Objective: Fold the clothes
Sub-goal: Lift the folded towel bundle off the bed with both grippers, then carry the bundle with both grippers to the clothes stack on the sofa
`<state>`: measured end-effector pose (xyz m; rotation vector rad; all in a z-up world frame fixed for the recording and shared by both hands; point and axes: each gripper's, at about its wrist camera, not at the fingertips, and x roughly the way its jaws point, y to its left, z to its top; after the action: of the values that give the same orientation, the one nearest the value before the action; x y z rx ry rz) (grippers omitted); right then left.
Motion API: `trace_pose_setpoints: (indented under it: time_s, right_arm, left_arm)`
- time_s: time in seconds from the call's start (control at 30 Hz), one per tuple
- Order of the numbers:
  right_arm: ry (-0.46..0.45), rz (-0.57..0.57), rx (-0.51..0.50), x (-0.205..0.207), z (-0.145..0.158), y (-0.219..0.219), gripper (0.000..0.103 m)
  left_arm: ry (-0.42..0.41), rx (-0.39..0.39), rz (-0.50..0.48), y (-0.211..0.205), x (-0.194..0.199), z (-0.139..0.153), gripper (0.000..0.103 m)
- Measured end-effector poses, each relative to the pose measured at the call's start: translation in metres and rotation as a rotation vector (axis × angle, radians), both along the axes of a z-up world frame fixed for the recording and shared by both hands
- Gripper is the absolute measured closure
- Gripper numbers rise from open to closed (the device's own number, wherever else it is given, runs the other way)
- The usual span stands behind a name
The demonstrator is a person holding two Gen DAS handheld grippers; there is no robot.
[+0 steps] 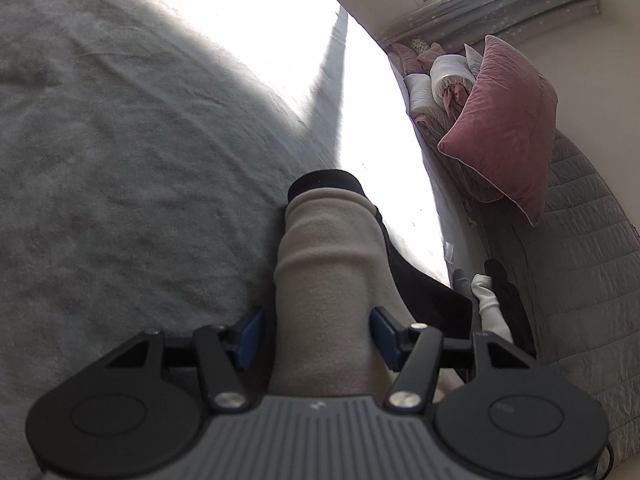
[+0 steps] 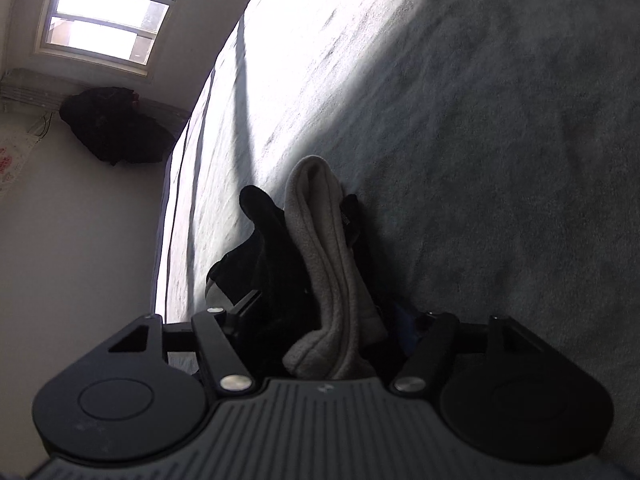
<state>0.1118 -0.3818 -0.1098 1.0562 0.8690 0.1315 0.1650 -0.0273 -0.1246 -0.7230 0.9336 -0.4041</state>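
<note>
A folded beige fleece garment (image 1: 328,248) with a black part (image 1: 424,292) lies on the grey bed cover (image 1: 120,160). My left gripper (image 1: 316,320) straddles its near end. The right blue pad touches the fleece, while a thin gap shows at the left pad. In the right wrist view the same garment (image 2: 320,216) lies edge-on, beige folds beside black cloth (image 2: 272,248). It fills the space between the fingers of my right gripper (image 2: 328,320). That gripper's pads are in deep shadow, so contact is unclear.
The bed's edge runs along a wall. A pink pillow (image 1: 504,120), rolled bedding (image 1: 448,76), a grey quilt (image 1: 580,260), a white sock (image 1: 488,300) and dark socks (image 1: 508,292) lie at the right. A black bundle (image 2: 116,124) hangs below the window (image 2: 108,20).
</note>
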Motion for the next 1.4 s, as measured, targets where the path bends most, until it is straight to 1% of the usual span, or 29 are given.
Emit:
trace_pose_setpoints:
  time_s: [0.03, 0.07, 0.17, 0.23, 0.27, 0.3, 0.37, 0.47, 0.53, 0.67, 0.73, 0.77, 0.8, 0.83, 0.9, 0.97, 1.03, 1.07, 1.1, 1.17, 1.27, 1.3, 1.33, 1.4]
  right_arm:
    - [0.001, 0.002, -0.008, -0.001, 0.002, 0.0, 0.043]
    - [0.001, 0.003, -0.015, -0.002, 0.004, 0.0, 0.043]
    - [-0.01, 0.026, -0.07, -0.005, 0.015, 0.004, 0.044]
    - [-0.026, 0.048, -0.142, -0.007, 0.023, 0.009, 0.043]
    - [-0.033, 0.053, -0.164, -0.008, 0.025, 0.011, 0.043]
    - [-0.039, 0.059, -0.185, -0.01, 0.028, 0.013, 0.043]
    - [-0.044, 0.063, -0.207, -0.009, 0.03, 0.015, 0.043]
    - [-0.044, 0.06, -0.213, -0.01, 0.031, 0.018, 0.042]
    - [-0.039, 0.052, -0.197, -0.011, 0.027, 0.017, 0.039]
    - [-0.039, 0.042, -0.154, -0.008, 0.019, 0.015, 0.038]
    - [-0.045, 0.038, -0.133, -0.007, 0.015, 0.014, 0.038]
    - [-0.063, 0.047, -0.132, -0.007, 0.014, 0.014, 0.038]
    - [-0.078, 0.056, -0.134, -0.007, 0.013, 0.015, 0.038]
    - [-0.097, 0.07, -0.137, -0.007, 0.012, 0.016, 0.04]
    - [-0.127, 0.1, -0.138, -0.001, 0.013, 0.018, 0.046]
    - [-0.136, 0.111, -0.149, 0.003, 0.019, 0.022, 0.051]
    - [-0.16, 0.114, -0.183, 0.002, 0.029, 0.027, 0.055]
    - [-0.172, 0.11, -0.19, 0.002, 0.033, 0.028, 0.056]
    - [-0.183, 0.106, -0.197, 0.002, 0.038, 0.029, 0.057]
    - [-0.218, 0.079, -0.195, 0.004, 0.049, 0.03, 0.058]
    - [-0.281, 0.001, -0.21, -0.001, 0.068, 0.022, 0.058]
    - [-0.311, -0.05, -0.225, 0.006, 0.08, 0.022, 0.058]
    - [-0.334, -0.086, -0.242, 0.003, 0.088, 0.019, 0.058]
    - [-0.388, -0.175, -0.314, -0.005, 0.108, 0.013, 0.058]
  left_arm:
    - [-0.012, 0.038, -0.003, -0.004, -0.001, 0.004, 0.044]
    - [-0.028, 0.082, -0.006, -0.008, -0.002, 0.008, 0.043]
    - [-0.07, 0.21, -0.012, -0.02, -0.005, 0.019, 0.035]
    - [-0.082, 0.268, -0.01, -0.025, -0.007, 0.023, 0.032]
    - [-0.086, 0.288, -0.009, -0.026, -0.007, 0.024, 0.029]
    - [-0.088, 0.302, -0.01, -0.027, -0.007, 0.025, 0.028]
    - [-0.087, 0.316, -0.014, -0.029, -0.006, 0.025, 0.024]
    - [-0.072, 0.302, -0.017, -0.028, -0.003, 0.025, 0.02]
    - [-0.065, 0.288, -0.017, -0.027, -0.001, 0.023, 0.02]
    - [-0.071, 0.282, -0.028, -0.028, 0.002, 0.022, 0.02]
    - [-0.075, 0.28, -0.036, -0.028, 0.004, 0.023, 0.024]
    - [-0.075, 0.268, -0.045, -0.028, 0.006, 0.023, 0.033]
    - [-0.074, 0.256, -0.055, -0.028, 0.007, 0.023, 0.045]
    - [-0.073, 0.254, -0.063, -0.028, 0.009, 0.023, 0.048]
    - [-0.075, 0.274, -0.079, -0.031, 0.012, 0.027, 0.057]
    - [-0.078, 0.315, -0.1, -0.037, 0.015, 0.034, 0.062]
    - [-0.076, 0.359, -0.115, -0.045, 0.018, 0.044, 0.065]
    - [-0.084, 0.388, -0.126, -0.05, 0.021, 0.051, 0.066]
    - [-0.106, 0.421, -0.14, -0.056, 0.024, 0.061, 0.067]
    - [-0.161, 0.457, -0.167, -0.069, 0.03, 0.082, 0.067]
    - [-0.241, 0.48, -0.218, -0.094, 0.045, 0.115, 0.067]
    - [-0.27, 0.488, -0.239, -0.105, 0.05, 0.126, 0.067]
    - [-0.302, 0.496, -0.261, -0.117, 0.055, 0.137, 0.067]
    - [-0.377, 0.51, -0.312, -0.144, 0.065, 0.159, 0.067]
